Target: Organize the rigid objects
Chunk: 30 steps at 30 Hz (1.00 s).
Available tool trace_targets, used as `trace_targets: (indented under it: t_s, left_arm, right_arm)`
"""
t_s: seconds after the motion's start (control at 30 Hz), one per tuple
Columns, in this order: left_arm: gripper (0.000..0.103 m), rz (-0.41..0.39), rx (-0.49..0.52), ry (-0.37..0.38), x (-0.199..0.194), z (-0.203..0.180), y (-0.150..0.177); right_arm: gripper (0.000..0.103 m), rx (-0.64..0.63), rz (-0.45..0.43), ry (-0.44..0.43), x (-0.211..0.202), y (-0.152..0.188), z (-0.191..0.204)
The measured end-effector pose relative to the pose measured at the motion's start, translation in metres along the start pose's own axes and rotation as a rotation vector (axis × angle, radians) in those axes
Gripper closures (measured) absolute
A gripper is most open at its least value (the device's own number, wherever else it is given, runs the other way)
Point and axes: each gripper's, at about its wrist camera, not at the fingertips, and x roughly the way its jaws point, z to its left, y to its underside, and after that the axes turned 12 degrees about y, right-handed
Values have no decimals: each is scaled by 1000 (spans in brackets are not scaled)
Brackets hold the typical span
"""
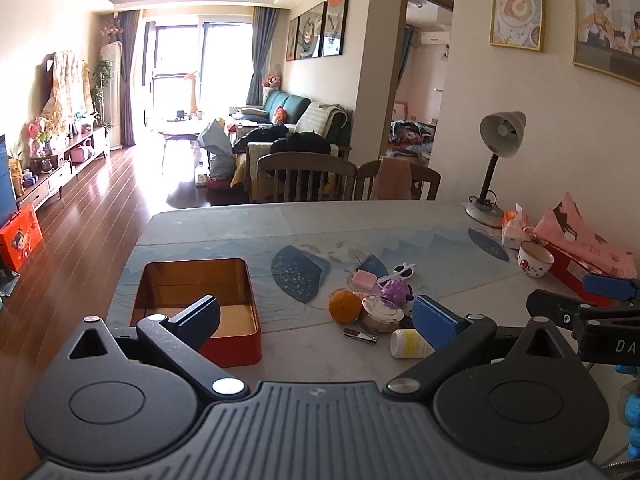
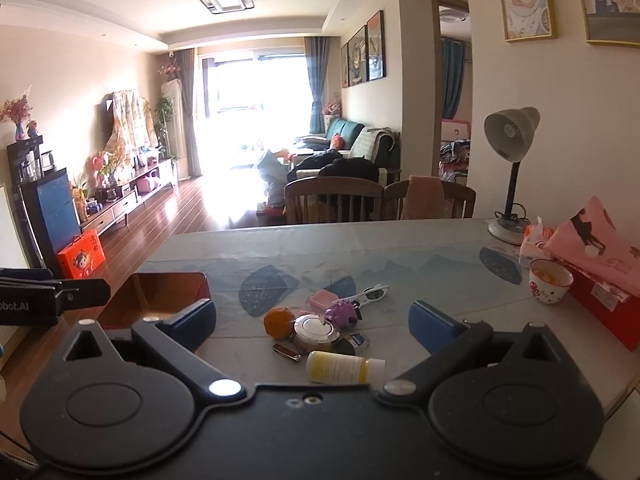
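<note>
risk assessment, left wrist view first: left gripper (image 1: 316,316) hangs above the near table edge with its jaws spread wide and nothing between them. the red tin box (image 1: 200,304), open and empty with a gold interior, sits on the table (image 1: 224,224) at the left, partly behind the left fingertip. the clutter lies well to the right of the tin: an orange (image 1: 345,306), a round lidded jar (image 1: 382,314), a nail clipper (image 1: 360,334), a yellow pill bottle (image 1: 410,344) on its side, a purple spiky toy (image 1: 396,290), a pink eraser (image 1: 365,279) and white sunglasses (image 1: 404,270). items touch or overlap, so a closing finger is likely to push a neighbour; the orange and the bottle would roll, possibly off the near edge. right wrist view: right gripper (image 2: 312,328) also has its jaws spread and holds nothing, aimed straight at the pile. the pill bottle (image 2: 344,367) lies nearest, crosswise between the fingers; a pinch on its round body could squirt it sideways. the nail clipper (image 2: 286,353) is flat and thin, hard to pinch without scraping the table. the round jar (image 2: 316,330) touches the orange (image 2: 279,322), so lifting one may disturb the other. the tin box (image 2: 160,296) lies behind the left gripper, so a carry across could collide with it. a mushroom-print cup (image 2: 550,280) at the right stands clear of the pile.
</note>
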Motion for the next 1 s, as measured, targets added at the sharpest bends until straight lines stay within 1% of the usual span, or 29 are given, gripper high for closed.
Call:
trace_targets:
  t_s: [0.3, 0.4, 0.5, 0.6, 0.7, 0.8, 1.0]
  left_arm:
    - [0, 35, 9, 8, 34, -6, -4]
    - [0, 48, 13, 40, 49, -8, -8]
    - [0, 64, 29, 95, 70, -10, -12]
    - [0, 122, 35, 167, 97, -16, -9]
    - [0, 177, 71, 191, 126, -27, -2]
    - [0, 241, 75, 206, 156, -33, 6]
    - [0, 373, 85, 221, 203, -39, 27]
  right_arm:
    - [1, -28, 27, -39, 39, -5, -21]
    - [1, -54, 37, -67, 58, -7, -30]
    - [2, -73, 59, -104, 81, -9, -41]
    - [3, -111, 89, -140, 107, -7, -45]
    - [7, -143, 131, -184, 132, -2, -48]
    - [12, -177, 168, -233, 153, 3, -50]
    - [13, -266, 264, -324, 196, 16, -54]
